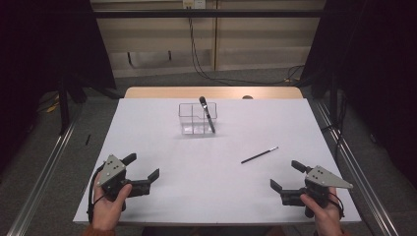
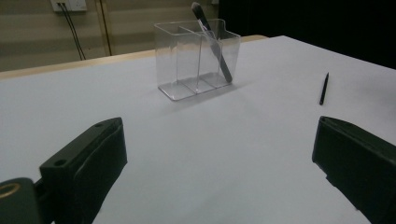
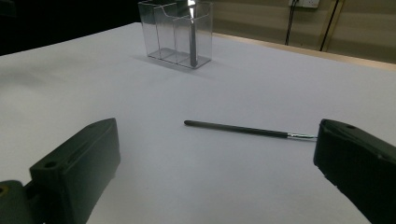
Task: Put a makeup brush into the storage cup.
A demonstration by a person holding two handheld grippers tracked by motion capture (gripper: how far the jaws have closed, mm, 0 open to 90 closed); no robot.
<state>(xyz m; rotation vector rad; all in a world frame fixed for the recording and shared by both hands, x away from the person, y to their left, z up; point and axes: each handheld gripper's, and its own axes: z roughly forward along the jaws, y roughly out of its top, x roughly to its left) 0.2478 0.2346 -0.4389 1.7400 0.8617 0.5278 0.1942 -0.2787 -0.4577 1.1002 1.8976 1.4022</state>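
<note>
A clear plastic organizer (image 1: 196,119) (image 2: 196,58) (image 3: 175,32) with compartments stands upright at the table's middle back. A dark makeup brush (image 1: 207,114) (image 2: 212,39) (image 3: 192,39) leans in its right-hand compartment, head up. A thin black brush (image 1: 259,155) (image 2: 323,88) (image 3: 247,130) lies flat on the white table right of centre. My left gripper (image 1: 144,166) (image 2: 219,163) rests open near the front left, empty. My right gripper (image 1: 285,175) (image 3: 217,163) is open at the front right, a little short of the thin brush, holding nothing.
The white tabletop (image 1: 162,147) has a wooden strip (image 1: 211,92) along its far edge. Metal rails (image 1: 44,172) run along both sides on the floor. Cables (image 1: 196,59) hang by the back wall.
</note>
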